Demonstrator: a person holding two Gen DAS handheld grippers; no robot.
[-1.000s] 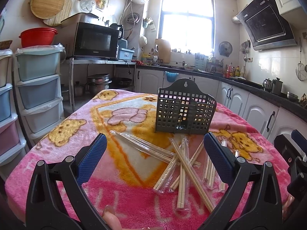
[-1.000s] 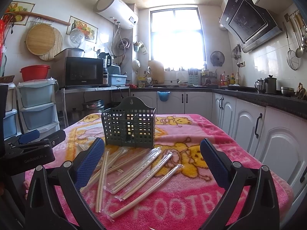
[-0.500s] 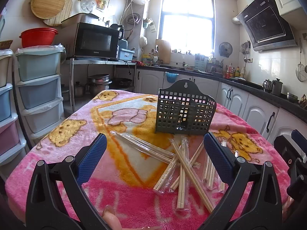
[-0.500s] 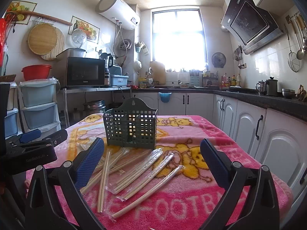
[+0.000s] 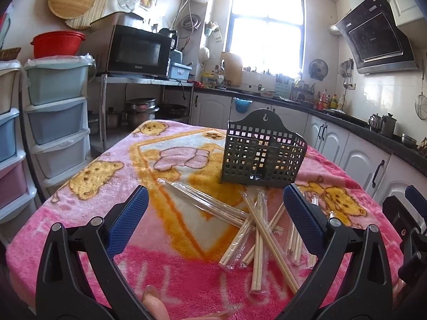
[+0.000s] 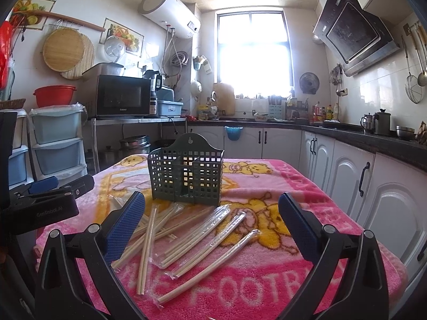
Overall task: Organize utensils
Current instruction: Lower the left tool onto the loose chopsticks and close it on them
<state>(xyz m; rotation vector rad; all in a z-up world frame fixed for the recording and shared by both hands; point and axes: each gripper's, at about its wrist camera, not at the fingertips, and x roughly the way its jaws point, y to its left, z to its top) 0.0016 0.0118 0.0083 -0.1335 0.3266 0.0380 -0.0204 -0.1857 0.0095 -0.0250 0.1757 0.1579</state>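
Now the left gripper [image 5: 214, 208] hangs wide open over the near edge of the table [image 5: 80, 208] with the pink bear blanket [image 6: 267, 288], holding nothing. Wrapped chopsticks [image 6: 202, 237] lie in a messy pile near the middle, just in front of the dark holey basket [image 6: 186, 172], which stands upright. On the right, the right gripper [image 6: 212, 216] is spread wide too, also empty.

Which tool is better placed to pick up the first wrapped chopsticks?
Probably the right tool: it is open, with several wrapped chopsticks between its fingers. The open left tool faces mostly bare blanket.
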